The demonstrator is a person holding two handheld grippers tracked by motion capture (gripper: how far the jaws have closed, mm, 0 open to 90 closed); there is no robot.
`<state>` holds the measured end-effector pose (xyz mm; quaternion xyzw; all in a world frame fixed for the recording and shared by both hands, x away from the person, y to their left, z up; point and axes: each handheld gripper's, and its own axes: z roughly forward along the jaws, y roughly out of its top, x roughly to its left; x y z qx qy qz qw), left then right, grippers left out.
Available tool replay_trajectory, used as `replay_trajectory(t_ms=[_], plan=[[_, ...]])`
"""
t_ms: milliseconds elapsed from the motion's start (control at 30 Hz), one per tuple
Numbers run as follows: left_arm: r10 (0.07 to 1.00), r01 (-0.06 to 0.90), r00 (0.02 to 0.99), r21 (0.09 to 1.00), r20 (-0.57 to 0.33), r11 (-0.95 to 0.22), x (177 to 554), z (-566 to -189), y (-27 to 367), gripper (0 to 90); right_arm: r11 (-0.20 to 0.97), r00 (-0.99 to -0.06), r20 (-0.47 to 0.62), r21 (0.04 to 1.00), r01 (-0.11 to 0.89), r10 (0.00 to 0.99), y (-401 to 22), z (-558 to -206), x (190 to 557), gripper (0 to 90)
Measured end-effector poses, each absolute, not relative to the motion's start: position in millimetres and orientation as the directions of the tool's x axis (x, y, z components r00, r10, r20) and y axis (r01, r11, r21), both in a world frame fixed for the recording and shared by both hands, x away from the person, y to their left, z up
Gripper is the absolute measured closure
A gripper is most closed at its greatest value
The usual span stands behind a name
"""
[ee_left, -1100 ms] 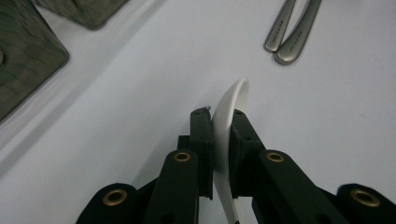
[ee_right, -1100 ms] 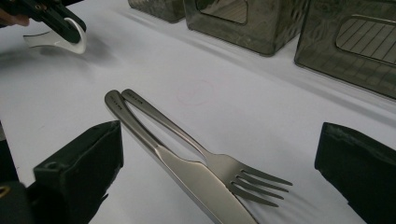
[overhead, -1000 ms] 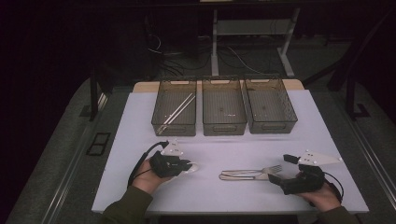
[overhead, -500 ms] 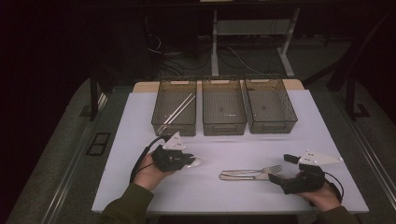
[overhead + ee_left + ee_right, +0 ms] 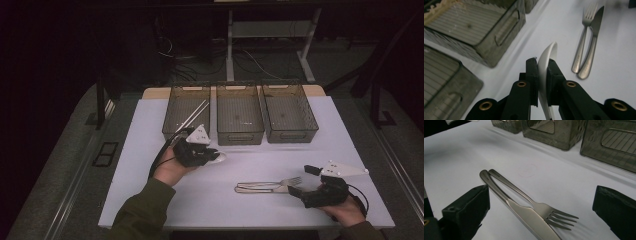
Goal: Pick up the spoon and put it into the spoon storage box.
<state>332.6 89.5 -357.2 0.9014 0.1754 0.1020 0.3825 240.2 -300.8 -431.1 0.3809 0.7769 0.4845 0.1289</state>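
Your left gripper [image 5: 543, 68] pinches white ceramic spoon [image 5: 547, 60] edge-on, lifted off white table [image 5: 150, 135], just in front of left bin [image 5: 186, 112]. Your right gripper [image 5: 541, 212] rests on table, jaws spread wide, fork [image 5: 541, 208] and knife [image 5: 524, 213] lying side by side between them.

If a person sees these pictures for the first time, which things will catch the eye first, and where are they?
First, the white spoon clamped on edge between the jaws of the left gripper, lifted just in front of the three dark mesh bins at the far side of the white table. Next, the steel fork and knife lying side by side on the table, right in front of the open right gripper.
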Motion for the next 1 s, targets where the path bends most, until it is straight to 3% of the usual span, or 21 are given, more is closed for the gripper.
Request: replay_trajectory(t_ms=[567,1000], plan=[[0.35,0.135,0.929,0.773,0.119,-0.619,381.9,-318.7,54.8,81.9,0.237,-0.677,0.168,0.854,0.463,0.717,-301.7,-431.5,240.8,1.2],[0.354,0.106,0.921,0.769,0.163,-0.63,425.5,-325.3,13.5,81.9,0.231,-0.678,0.179,0.853,0.468,0.713,-301.4,-430.3,239.5,1.2]])
